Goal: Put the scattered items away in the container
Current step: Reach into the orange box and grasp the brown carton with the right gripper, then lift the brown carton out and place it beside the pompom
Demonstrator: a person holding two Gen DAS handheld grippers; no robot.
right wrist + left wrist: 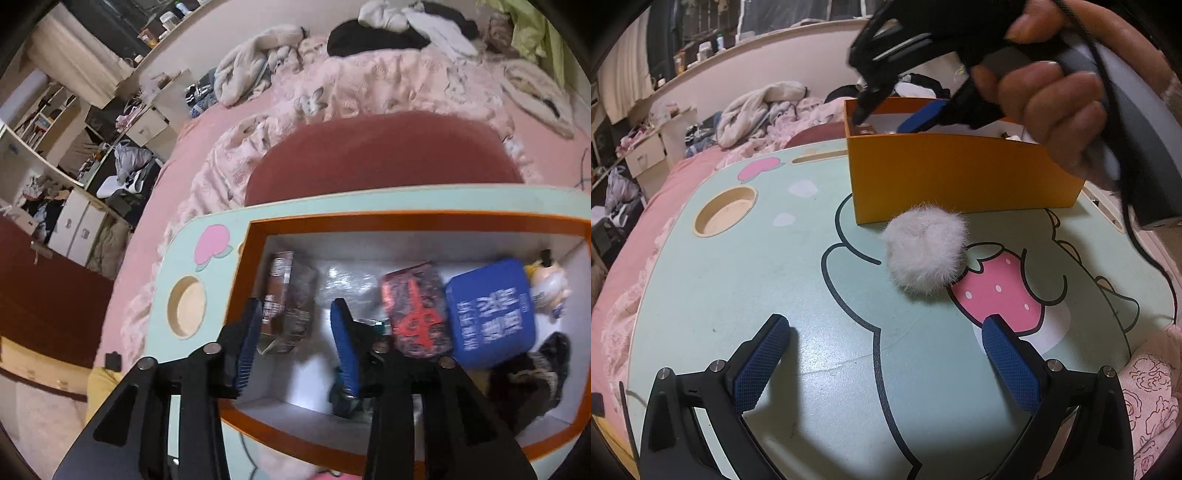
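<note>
Left gripper point(886, 343) agape near pompom point(926, 250) beside orange box point(960, 177).

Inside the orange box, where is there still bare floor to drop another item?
Bare white floor runs along the near wall of the box, below the brown packet. The right half is crowded: red packet, blue pouch, dark fuzzy item.
</note>
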